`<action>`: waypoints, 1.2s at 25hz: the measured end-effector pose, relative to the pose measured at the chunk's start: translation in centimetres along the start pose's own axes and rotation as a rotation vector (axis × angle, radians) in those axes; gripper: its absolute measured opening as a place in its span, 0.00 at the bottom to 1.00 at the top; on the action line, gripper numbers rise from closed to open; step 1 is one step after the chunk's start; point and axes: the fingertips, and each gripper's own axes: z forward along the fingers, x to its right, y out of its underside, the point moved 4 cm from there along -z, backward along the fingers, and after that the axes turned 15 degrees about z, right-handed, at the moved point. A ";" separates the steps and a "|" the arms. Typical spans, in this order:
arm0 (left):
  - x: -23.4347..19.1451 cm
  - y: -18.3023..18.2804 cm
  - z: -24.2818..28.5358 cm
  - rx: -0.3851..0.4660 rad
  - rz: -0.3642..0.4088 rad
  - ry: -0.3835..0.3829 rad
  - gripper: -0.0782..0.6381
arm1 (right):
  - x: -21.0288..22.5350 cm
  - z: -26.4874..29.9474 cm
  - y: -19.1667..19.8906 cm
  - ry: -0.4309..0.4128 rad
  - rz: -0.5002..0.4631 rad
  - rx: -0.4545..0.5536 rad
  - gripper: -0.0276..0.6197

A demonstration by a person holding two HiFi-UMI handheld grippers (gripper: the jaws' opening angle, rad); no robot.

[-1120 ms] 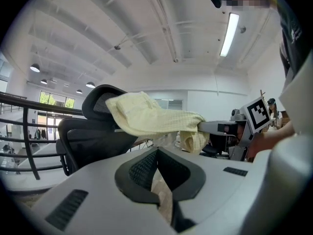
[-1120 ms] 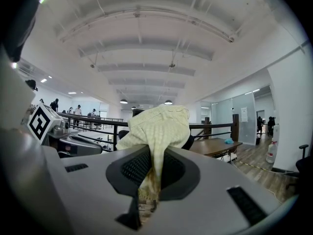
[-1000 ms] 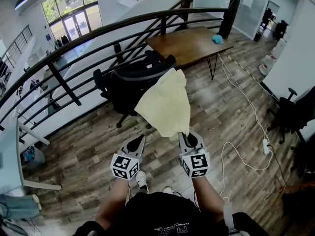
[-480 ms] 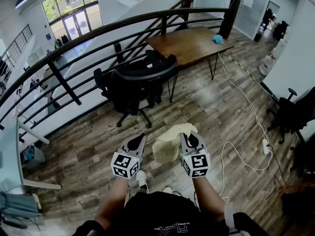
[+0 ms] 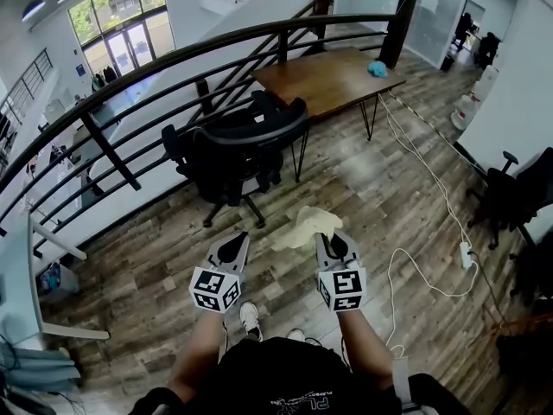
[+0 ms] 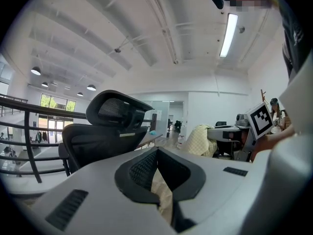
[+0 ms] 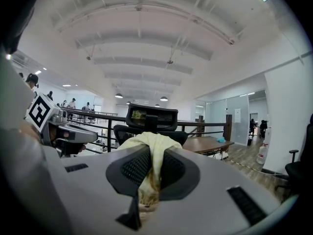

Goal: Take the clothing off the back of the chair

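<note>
Open office up on a mezzanine, wood-plank floor point(image 5: 389, 180) all over. Far left there's a black railing point(image 5: 130, 74) curving along the edge, with the lower level and big windows behind it. Just inside the railing is a black office chair point(image 5: 235, 145), and behind it to the right a wooden desk point(image 5: 324, 80) on thin metal legs, with some small teal thing point(image 5: 378, 68) near its far corner. A white cable point(image 5: 421, 273) snakes across the floor to a power strip point(image 5: 467, 256), and another dark chair point(image 5: 511, 199) sits at the right edge.

The person stands facing the office chair, both forearms stuck out in front, side by side, pointing roughly level. The left gripper point(image 5: 235, 242) is pressed together with nothing in it, only floor showing through the gap lower down. The right gripper point(image 5: 331, 242) is pinching the clothing point(image 5: 307, 226), a pale yellow piece bunched at the tips and flopping over to the left. So the clothing is off the chair, well apart from it, hanging above the floor between the chair and the person.
</note>
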 end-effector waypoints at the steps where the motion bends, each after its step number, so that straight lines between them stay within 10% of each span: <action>1: 0.0 0.1 0.1 0.000 -0.002 0.003 0.12 | 0.0 0.0 0.0 0.003 -0.001 0.000 0.12; 30: -0.9 1.0 0.5 -0.014 -0.006 0.021 0.13 | 0.3 0.9 0.0 0.061 -0.022 0.024 0.11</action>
